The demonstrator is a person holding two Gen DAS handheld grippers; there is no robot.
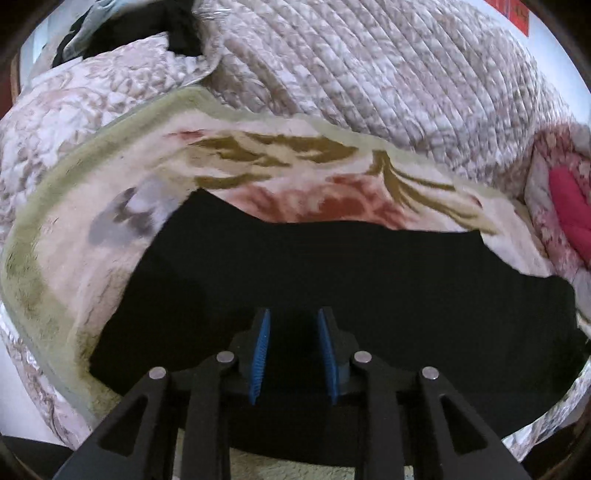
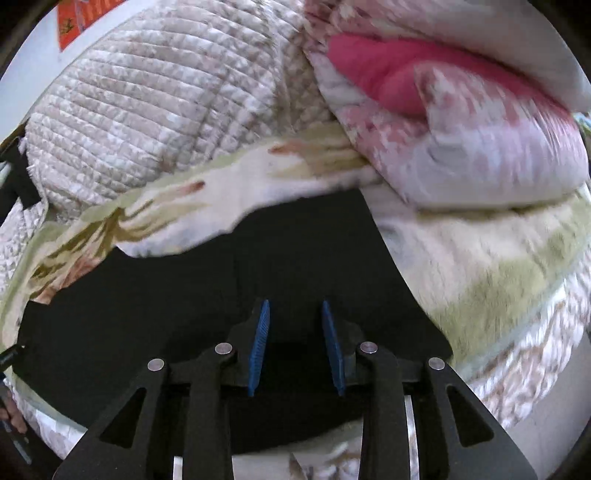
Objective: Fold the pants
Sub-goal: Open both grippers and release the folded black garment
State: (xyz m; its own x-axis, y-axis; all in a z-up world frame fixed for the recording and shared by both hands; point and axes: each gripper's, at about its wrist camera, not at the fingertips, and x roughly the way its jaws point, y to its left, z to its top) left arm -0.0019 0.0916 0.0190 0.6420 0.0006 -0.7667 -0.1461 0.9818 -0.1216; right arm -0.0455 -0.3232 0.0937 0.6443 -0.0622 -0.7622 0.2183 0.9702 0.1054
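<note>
From the left wrist view, the left gripper (image 1: 293, 317) points down over the black pants (image 1: 332, 273), its blue pads (image 1: 261, 350) standing apart with only dark cloth seen behind the gap and nothing pinched. The pants lie flat on a fleece blanket (image 1: 110, 184) printed with red flowers and olive leaves. Beyond it bulges a quilted bedspread (image 1: 369, 62); a pink cushion (image 1: 569, 206) sits at the right edge, dark clothing (image 1: 110, 33) at the upper left, and a red paper (image 1: 517, 14) on the wall bears marks too small to read. From the right wrist view, the right gripper (image 2: 294, 310) likewise hangs over the pants (image 2: 147, 295), jaws parted and empty. A floral pillow (image 2: 480, 147) with the pink cushion (image 2: 388, 74) crowds close on the right, overlapping the blanket (image 2: 498, 258). The bedspread (image 2: 147, 110) fills the upper left, and an orange-red paper (image 2: 85, 22) on the wall is illegible.
</note>
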